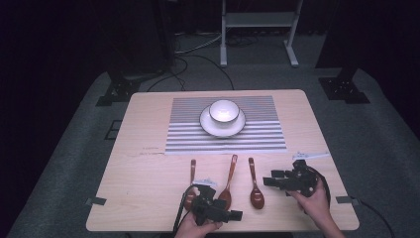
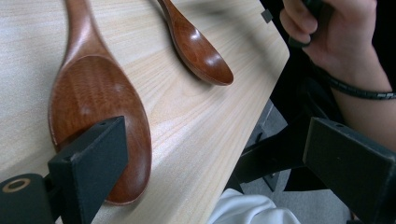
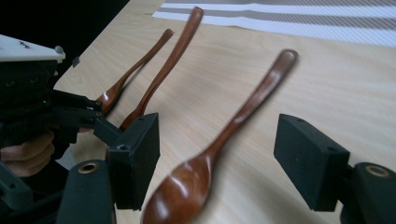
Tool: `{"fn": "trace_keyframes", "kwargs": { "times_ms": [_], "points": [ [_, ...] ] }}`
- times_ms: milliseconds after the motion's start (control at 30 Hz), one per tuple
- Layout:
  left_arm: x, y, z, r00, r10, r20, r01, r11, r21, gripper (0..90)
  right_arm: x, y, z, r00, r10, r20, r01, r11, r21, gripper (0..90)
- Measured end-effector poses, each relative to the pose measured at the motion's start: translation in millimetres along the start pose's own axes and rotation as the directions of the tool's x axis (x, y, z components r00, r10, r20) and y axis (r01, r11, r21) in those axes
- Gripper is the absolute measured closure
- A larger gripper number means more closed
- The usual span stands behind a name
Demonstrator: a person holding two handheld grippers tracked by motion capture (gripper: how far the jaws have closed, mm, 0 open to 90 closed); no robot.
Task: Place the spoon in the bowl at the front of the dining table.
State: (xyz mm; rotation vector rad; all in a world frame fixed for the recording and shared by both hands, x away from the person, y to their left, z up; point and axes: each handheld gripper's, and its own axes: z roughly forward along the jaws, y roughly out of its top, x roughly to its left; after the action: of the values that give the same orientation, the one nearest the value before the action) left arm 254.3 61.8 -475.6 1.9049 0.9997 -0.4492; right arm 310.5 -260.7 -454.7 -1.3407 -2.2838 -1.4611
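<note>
Three brown wooden spoons [image 1: 230, 181] side by side

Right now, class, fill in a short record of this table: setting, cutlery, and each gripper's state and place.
Table: wooden table
Mat: striped mat, far half
Dish: bowl on plate, on the mat
Spoons: left spoon, middle spoon, right spoon, side by side near the front edge
Left gripper: open, beside the middle spoon's bowl
Right gripper: open, jaws either side of the right spoon

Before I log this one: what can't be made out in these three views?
- Left spoon bowl, high view: hidden behind the left gripper.
- Middle spoon, left gripper view: handle cut off by the top edge, bowl partly behind a jaw.
- Right spoon, right gripper view: bowl tip cut off by the bottom edge.
- Bowl contents, high view: too small to tell.
</note>
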Motion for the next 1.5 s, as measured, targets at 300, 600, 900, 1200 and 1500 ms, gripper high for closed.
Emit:
{"fn": "trace_keyframes", "kwargs": {
  "times_ms": [300, 600, 900, 1200, 1500],
  "points": [
    [-0.3, -0.4, -0.2, 1.0000, 0.009, -0.003, -0.009, 1.0000, -0.005, 5.5, 15.0, 37.5, 26.8, 0.9985, -0.036, -0.042, 0.039, 0.997, 0.073, 29.9],
    [0.2, -0.9, 0.0, 0.9999, 0.013, 0.000, -0.013, 0.9999, -0.006, 5.5, 22.5, 60.1, 52.1, 0.9967, -0.079, -0.016, 0.081, 0.986, 0.149, 30.0],
    [0.2, -1.0, 0.3, 0.9999, 0.011, 0.001, -0.011, 0.9999, -0.010, 5.5, 18.9, 69.2, 70.4, 0.9965, -0.081, 0.017, 0.077, 0.979, 0.191, 30.7],
    [0.5, -1.0, 0.1, 0.9999, 0.014, 0.002, -0.014, 0.9999, -0.010, 5.5, 19.3, 82.9, 88.4, 0.9962, -0.086, 0.012, 0.082, 0.974, 0.209, 34.3],
    [1.5, -1.0, -0.3, 0.9999, 0.007, 0.008, -0.007, 0.9999, -0.013, 5.5, 21.2, 88.2, 105.9, 0.9972, -0.073, 0.016, 0.067, 0.970, 0.235, 51.9]
  ]
}}
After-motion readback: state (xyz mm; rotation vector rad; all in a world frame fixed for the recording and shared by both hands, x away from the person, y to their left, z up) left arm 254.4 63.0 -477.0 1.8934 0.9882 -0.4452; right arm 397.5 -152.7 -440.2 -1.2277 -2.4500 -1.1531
